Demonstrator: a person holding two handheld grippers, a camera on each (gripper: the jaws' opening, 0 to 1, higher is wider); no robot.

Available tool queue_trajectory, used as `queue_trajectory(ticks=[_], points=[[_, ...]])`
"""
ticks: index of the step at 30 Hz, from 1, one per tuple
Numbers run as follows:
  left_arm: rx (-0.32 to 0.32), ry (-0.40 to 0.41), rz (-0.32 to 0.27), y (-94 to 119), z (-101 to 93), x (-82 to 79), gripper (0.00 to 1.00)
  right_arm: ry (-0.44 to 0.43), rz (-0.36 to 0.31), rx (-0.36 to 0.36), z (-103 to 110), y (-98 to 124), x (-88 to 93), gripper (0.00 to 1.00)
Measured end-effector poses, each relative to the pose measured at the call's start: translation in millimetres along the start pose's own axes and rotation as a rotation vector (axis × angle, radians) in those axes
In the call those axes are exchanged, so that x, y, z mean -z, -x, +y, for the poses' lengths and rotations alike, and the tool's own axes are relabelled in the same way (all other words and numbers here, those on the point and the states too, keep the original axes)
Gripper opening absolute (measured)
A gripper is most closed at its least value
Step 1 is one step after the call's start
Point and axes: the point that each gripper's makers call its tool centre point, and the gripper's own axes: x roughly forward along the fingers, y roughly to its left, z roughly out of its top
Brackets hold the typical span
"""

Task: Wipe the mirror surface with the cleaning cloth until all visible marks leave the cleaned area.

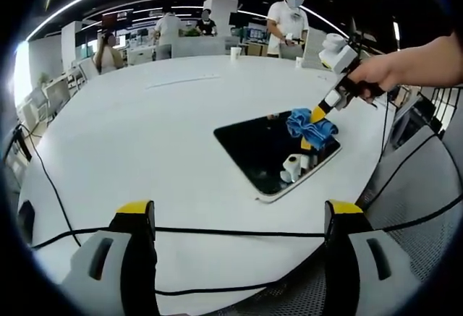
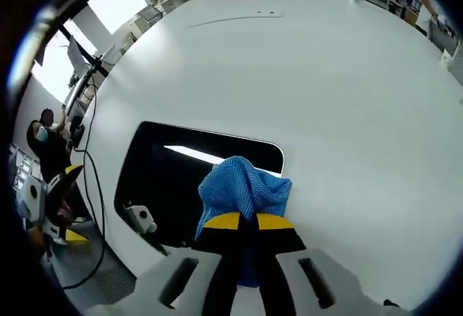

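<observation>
On the bench: we see a white round bench point(image 1: 130, 135) carrying the mirror point(image 1: 271, 153), a dark rounded rectangle lying flat near the bench edge.
Mirror: in the right gripper view the mirror point(image 2: 181, 178) reflects a ceiling light strip and part of a gripper.
Cloth: we find the blue cleaning cloth point(image 2: 242, 189) bunched on the mirror's edge, partly over the glass, partly over the bench; in the left gripper view the cloth point(image 1: 307, 128) sits at the mirror's far right corner.
Right gripper: our right gripper point(image 2: 249, 222) has its jaws closed together, pinching the cloth and pressing it to the mirror; we see it also from the left gripper view point(image 1: 318, 117), held by a hand point(image 1: 376, 77).
Left gripper: our left gripper point(image 1: 239, 218) stands well apart from the mirror, jaws spread wide, holding nothing, over the near bench edge.
Cable: a black cable point(image 1: 239, 233) crosses the bench between mirror and left gripper.
Beyond the mirror: people stand past the far bench edge.
</observation>
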Motion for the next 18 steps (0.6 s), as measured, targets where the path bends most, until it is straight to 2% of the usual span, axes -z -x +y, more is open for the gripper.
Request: queue_trajectory(ticks=[5,10,18], points=[[-0.003,0.002,0.000,2.3,-0.1,-1.7,0.97,-0.017,0.001,0.011,-6.4,2.2,1.9,0.00],[0.004,-0.007,0.006,2.1,-2.1,-0.7,0.97,-0.001,-0.001,0.021,-2.3,5.2,4.0,0.00],[0.008,-0.014,0.011,2.5,-3.4,-0.3,0.97,-0.034,-0.028,0.032,-1.0,7.8,5.8,0.00]])
